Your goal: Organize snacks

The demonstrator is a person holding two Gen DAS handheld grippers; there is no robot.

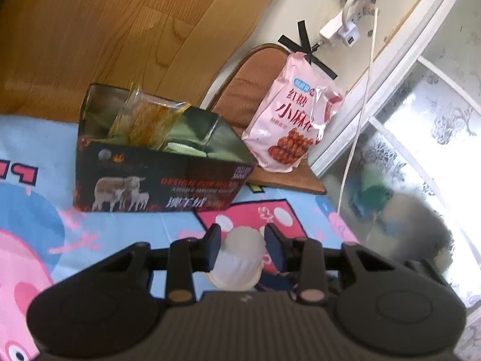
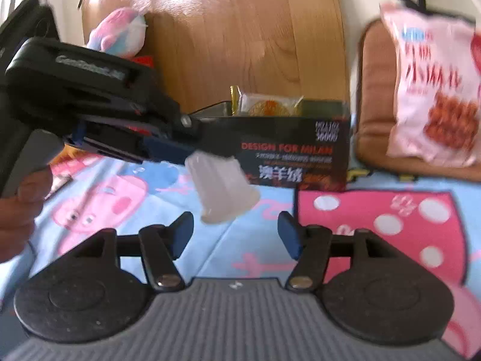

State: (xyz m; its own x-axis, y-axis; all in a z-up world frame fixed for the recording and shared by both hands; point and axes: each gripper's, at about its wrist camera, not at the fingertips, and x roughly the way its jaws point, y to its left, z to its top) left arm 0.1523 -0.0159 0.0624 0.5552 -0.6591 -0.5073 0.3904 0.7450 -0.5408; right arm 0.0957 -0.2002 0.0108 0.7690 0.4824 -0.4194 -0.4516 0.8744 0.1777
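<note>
My left gripper (image 1: 243, 240) is shut on a white translucent jelly cup (image 1: 239, 258), held above the cartoon bed sheet (image 1: 36, 156). The right wrist view shows that gripper (image 2: 198, 150) coming in from the left with the jelly cup (image 2: 222, 189) hanging from its fingers. A black cardboard box (image 1: 156, 180) stands ahead, holding clear-wrapped snack packets (image 1: 147, 120); it also shows in the right wrist view (image 2: 288, 150). My right gripper (image 2: 236, 231) is open and empty, just below and in front of the cup.
A pink snack bag (image 1: 296, 117) leans on a brown cushion (image 1: 255, 90) right of the box; the bag also shows in the right wrist view (image 2: 436, 90). A wooden headboard (image 1: 105, 30) stands behind. A power strip and cable (image 1: 339, 27) hang on the wall. A plush toy (image 2: 120, 33) sits at back left.
</note>
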